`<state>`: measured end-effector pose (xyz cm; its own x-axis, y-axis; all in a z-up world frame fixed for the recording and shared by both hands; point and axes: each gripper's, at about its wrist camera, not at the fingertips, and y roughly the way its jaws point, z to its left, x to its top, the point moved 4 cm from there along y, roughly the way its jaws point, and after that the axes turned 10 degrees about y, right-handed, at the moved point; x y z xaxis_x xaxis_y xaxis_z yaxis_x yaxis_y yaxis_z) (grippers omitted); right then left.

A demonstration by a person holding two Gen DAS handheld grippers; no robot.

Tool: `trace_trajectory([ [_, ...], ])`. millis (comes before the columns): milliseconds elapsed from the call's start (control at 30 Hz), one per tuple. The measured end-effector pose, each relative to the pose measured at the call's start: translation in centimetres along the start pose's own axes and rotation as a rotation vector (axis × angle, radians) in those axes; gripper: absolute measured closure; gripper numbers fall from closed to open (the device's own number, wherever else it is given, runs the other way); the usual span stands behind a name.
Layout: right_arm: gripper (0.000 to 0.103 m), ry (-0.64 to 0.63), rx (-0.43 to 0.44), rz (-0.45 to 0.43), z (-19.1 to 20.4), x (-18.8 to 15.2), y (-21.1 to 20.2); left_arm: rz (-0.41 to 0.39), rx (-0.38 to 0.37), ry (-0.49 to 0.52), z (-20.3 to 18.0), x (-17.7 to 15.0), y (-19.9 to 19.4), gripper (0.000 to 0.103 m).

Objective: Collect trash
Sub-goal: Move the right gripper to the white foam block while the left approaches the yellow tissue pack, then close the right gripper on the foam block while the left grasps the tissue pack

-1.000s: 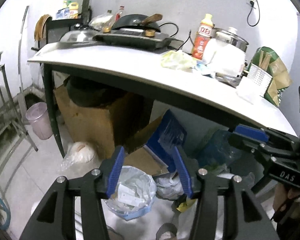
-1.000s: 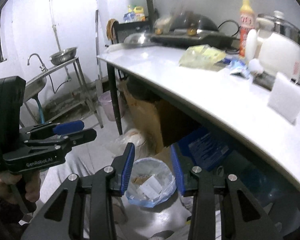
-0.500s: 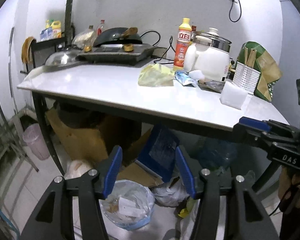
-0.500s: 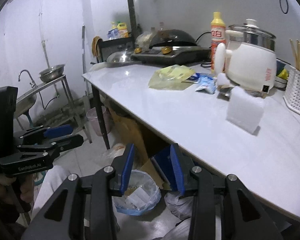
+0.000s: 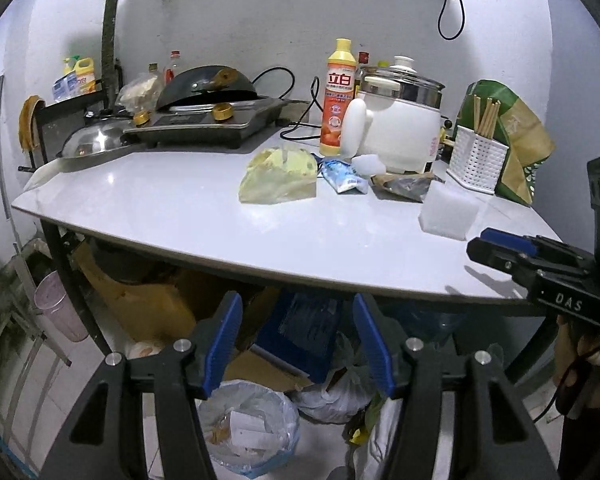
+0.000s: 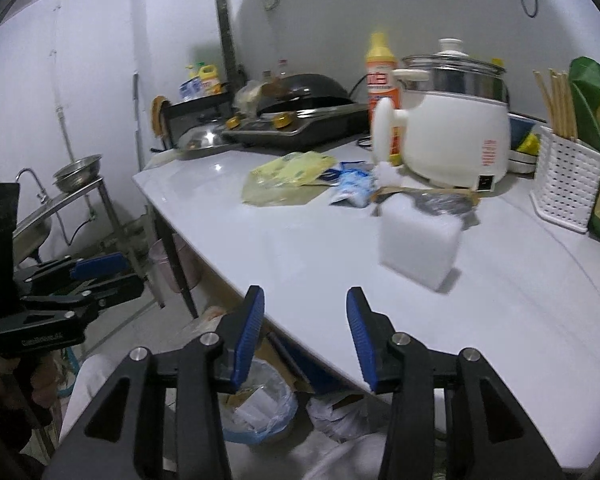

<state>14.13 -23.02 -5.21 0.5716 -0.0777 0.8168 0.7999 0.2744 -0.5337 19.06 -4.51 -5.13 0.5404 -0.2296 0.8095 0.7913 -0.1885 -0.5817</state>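
On the white table (image 5: 180,208) lie a crumpled yellow plastic bag (image 5: 278,176), a blue-white wrapper (image 5: 342,176), a dark wrapper (image 5: 404,184) and a white foam block (image 5: 448,212). They also show in the right wrist view: bag (image 6: 288,176), wrapper (image 6: 354,188), block (image 6: 418,240). A lined trash bin (image 5: 248,428) stands on the floor under the table's front edge. My left gripper (image 5: 298,344) is open and empty, below the table edge. My right gripper (image 6: 304,336) is open and empty, over the front edge, short of the block.
At the back stand a stove with a wok (image 5: 208,92), an orange detergent bottle (image 5: 338,100), a white electric pot (image 5: 396,124) and a chopstick basket (image 5: 478,158). Cardboard boxes (image 5: 140,304) and bags sit under the table. A sink stand (image 6: 60,196) is at the left.
Both grippers have risen from below the table to about tabletop height, so the tabletop and its trash now show from above. Both stay open.
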Motion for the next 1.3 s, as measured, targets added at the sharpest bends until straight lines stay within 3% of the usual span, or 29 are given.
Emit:
trace_trajectory([
  [233, 0.062, 0.015, -0.060, -0.013, -2.6, 2.6, 0.5, 0.001, -0.013, 0.006, 0.0, 2.2, 1.7, 0.044],
  [333, 0.052, 0.024, -0.085, -0.021, -3.6, 3.6, 0.7, -0.004, -0.019, 0.004, 0.1, 3.3, 2.4, 0.043],
  [667, 0.042, 0.050, -0.145, 0.013, -6.0, 5.4, 3.3, -0.006, -0.045, -0.004, 0.8, 6.1, 5.7, 0.040],
  [1100, 0.042, 0.059, -0.116, 0.091, -6.3, 5.8, 7.5, 0.012, -0.045, -0.008, 2.3, 8.5, 10.2, 0.035],
  [1300, 0.052, 0.054, -0.089, 0.098, -6.2, 6.1, 7.9, 0.017, -0.033, -0.013, 3.3, 9.3, 11.7, 0.034],
])
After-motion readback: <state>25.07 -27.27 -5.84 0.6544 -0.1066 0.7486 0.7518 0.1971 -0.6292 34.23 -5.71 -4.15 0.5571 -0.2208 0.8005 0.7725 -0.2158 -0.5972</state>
